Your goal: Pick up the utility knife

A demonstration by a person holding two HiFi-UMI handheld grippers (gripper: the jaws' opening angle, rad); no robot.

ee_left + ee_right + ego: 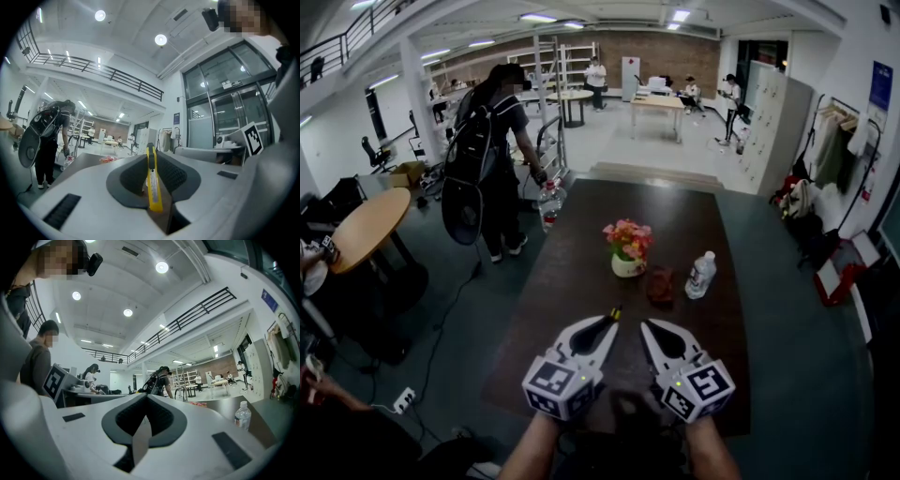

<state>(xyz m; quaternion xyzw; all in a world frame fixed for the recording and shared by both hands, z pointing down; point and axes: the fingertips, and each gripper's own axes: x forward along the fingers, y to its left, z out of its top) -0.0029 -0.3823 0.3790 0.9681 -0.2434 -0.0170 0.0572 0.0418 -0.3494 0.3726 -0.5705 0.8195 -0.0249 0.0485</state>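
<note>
The utility knife point(152, 183) is slim and yellow with a black slider. It stands on edge between the dark ribbed pads of my left gripper point(150, 152), which is shut on it. In the head view its yellow and black tip point(616, 313) pokes out beyond the left gripper point(607, 325), held above the near end of the dark table point(572, 281). Just to its right my right gripper point(650, 328) is level beside it. In the right gripper view its jaws point(146, 398) meet at the tips with nothing between them.
On the table stand a white pot of pink flowers point(627, 249), a dark red object point(660, 284), a clear water bottle point(700, 275) and a second bottle point(548, 204) at the far left corner. A person with a backpack point(487, 150) stands beside that corner.
</note>
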